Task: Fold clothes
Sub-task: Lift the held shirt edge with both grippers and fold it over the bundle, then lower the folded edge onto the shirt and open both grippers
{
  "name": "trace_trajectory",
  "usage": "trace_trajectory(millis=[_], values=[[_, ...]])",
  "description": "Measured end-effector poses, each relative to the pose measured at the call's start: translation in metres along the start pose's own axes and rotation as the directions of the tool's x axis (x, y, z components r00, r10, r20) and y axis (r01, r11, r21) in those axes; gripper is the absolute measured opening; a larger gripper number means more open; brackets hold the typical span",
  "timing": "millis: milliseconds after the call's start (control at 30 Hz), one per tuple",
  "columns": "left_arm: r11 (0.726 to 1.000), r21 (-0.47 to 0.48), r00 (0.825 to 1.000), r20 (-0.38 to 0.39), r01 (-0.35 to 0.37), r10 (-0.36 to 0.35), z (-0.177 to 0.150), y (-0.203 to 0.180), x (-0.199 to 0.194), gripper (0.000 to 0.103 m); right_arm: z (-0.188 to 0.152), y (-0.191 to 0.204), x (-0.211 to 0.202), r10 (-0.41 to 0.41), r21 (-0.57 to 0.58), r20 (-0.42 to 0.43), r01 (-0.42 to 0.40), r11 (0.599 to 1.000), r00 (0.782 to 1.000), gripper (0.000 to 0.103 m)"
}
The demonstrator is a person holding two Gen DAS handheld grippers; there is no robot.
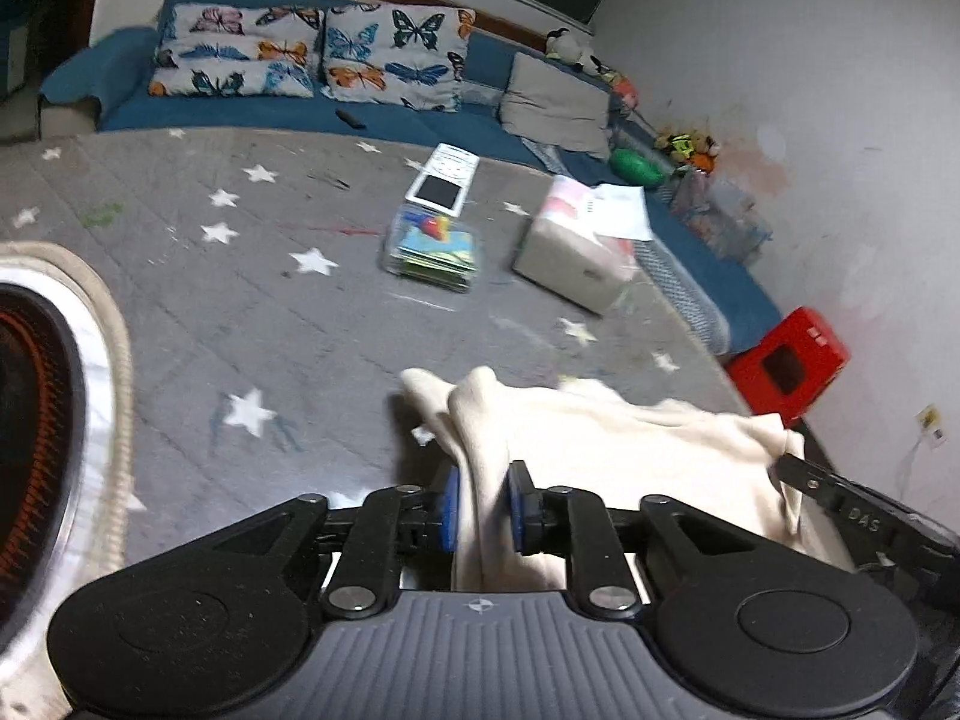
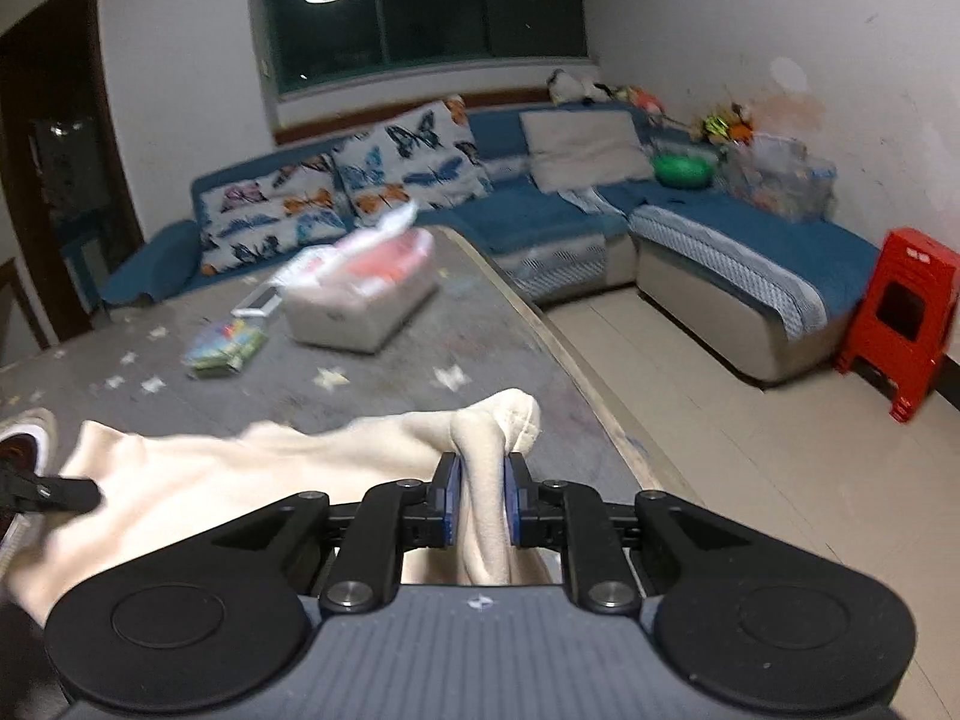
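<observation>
A cream garment (image 1: 630, 438) hangs stretched between my two grippers above the grey star-patterned table (image 1: 240, 312). My left gripper (image 1: 485, 507) is shut on a bunched fold of the cream garment, blue pads pressing both sides. The right gripper's black finger shows at the cloth's far right edge in the left wrist view. My right gripper (image 2: 483, 501) is shut on another bunched corner of the cream garment (image 2: 240, 468), near the table's right edge (image 2: 576, 360). In the right wrist view the left gripper's black finger pokes in at the far left of the cloth.
A white storage box (image 1: 576, 252) with papers, a clear box of colourful items (image 1: 435, 249) and a white device (image 1: 444, 180) sit at the table's far side. A round heater (image 1: 36, 420) stands at left. Blue sofa (image 2: 720, 252) and red stool (image 2: 906, 318) lie beyond, across bare floor.
</observation>
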State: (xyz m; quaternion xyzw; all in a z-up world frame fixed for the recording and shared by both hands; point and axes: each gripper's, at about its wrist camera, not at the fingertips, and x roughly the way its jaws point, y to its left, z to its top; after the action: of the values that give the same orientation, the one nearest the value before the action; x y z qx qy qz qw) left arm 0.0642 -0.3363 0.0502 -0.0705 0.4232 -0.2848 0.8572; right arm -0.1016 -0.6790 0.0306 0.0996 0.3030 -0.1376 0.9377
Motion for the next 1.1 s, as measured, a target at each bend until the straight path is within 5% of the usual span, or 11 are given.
trace_trajectory(millis=[133,567,1100], values=[[0.999,0.028,0.999,0.033,-0.042,0.041,0.004,0.004,-0.006,0.030,-0.004,0.001,0.004,-0.006,-0.007,-0.010,0.006,1.000,1.000,0.016],[0.987,0.148,0.998,-0.004,0.057,-0.057,0.005,-0.040,0.013,0.028,0.002,0.046,0.022,0.125,-0.099,-0.035,-0.128,0.987,0.992,0.040],[0.975,0.221,1.000,-0.015,0.009,-0.006,0.002,-0.042,0.035,0.031,-0.003,0.052,0.037,0.105,-0.139,-0.060,-0.112,0.984,0.993,0.061]])
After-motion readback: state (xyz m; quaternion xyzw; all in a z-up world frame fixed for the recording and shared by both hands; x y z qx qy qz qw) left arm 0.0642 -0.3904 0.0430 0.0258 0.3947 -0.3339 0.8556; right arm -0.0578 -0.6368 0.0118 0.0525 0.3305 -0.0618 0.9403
